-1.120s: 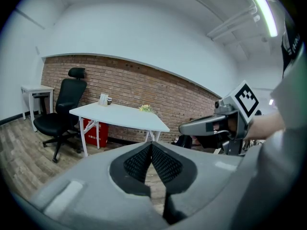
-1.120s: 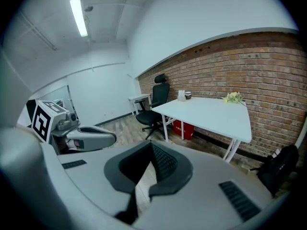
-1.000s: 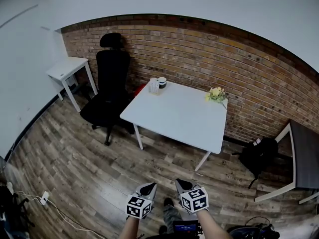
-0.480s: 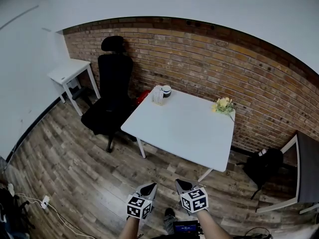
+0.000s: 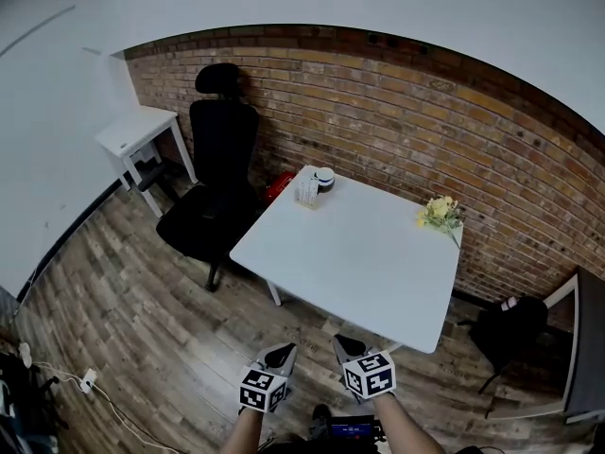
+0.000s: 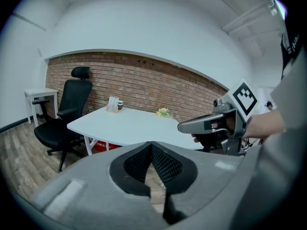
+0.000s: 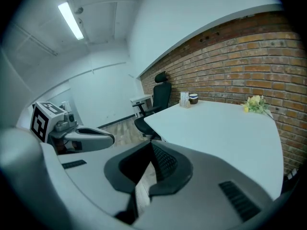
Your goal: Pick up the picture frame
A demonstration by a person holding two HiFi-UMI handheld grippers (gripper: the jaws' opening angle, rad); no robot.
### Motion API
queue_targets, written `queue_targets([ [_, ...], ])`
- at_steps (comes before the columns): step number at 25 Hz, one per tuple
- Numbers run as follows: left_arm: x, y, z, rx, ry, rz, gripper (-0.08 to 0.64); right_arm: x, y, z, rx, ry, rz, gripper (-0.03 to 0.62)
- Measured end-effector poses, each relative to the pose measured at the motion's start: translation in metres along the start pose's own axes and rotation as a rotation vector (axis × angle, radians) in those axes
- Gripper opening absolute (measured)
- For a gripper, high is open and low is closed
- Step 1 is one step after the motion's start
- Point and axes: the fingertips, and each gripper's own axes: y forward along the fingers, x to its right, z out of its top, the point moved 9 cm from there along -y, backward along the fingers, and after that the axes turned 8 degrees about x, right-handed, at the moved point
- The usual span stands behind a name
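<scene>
The picture frame (image 5: 306,189), a small pale upright card-like stand, sits at the far left corner of the white table (image 5: 350,253), beside a dark mug (image 5: 324,179). In the left gripper view the picture frame (image 6: 113,104) shows far off across the table; in the right gripper view the picture frame (image 7: 184,99) is just as distant. My left gripper (image 5: 282,353) and right gripper (image 5: 344,346) hang side by side over the floor short of the table's near edge. Both are shut and hold nothing.
Yellow flowers (image 5: 440,212) lie at the table's far right corner. A black office chair (image 5: 213,187) stands left of the table, a small white side table (image 5: 137,130) beyond it. A black backpack (image 5: 506,334) sits on the floor at right. A brick wall runs behind.
Both grippers have travelled forward toward the table, which now lies nearer and larger in the head view. Their jaws stay shut.
</scene>
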Motion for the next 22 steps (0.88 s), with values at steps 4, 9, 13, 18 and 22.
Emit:
queue_targets([
  [4,-0.014,0.009,0.002,-0.012,-0.009,0.034,0.011,0.009,0.020,0.009,-0.016,-0.007,0.028,0.008],
  [9,-0.037,0.017,0.009,0.008,-0.022,0.066,0.011,0.012,0.048,0.017,-0.029,-0.013,0.051,0.008],
  [13,-0.062,0.027,0.011,0.007,-0.039,0.079,0.011,0.014,0.072,0.021,-0.036,-0.019,0.048,0.008],
  [18,-0.105,0.050,0.021,0.018,-0.043,0.062,0.011,0.023,0.112,0.036,-0.037,-0.021,0.020,0.008],
  [22,-0.147,0.071,0.034,0.015,-0.040,0.031,0.011,0.024,0.154,0.055,-0.040,-0.018,-0.006,0.008],
])
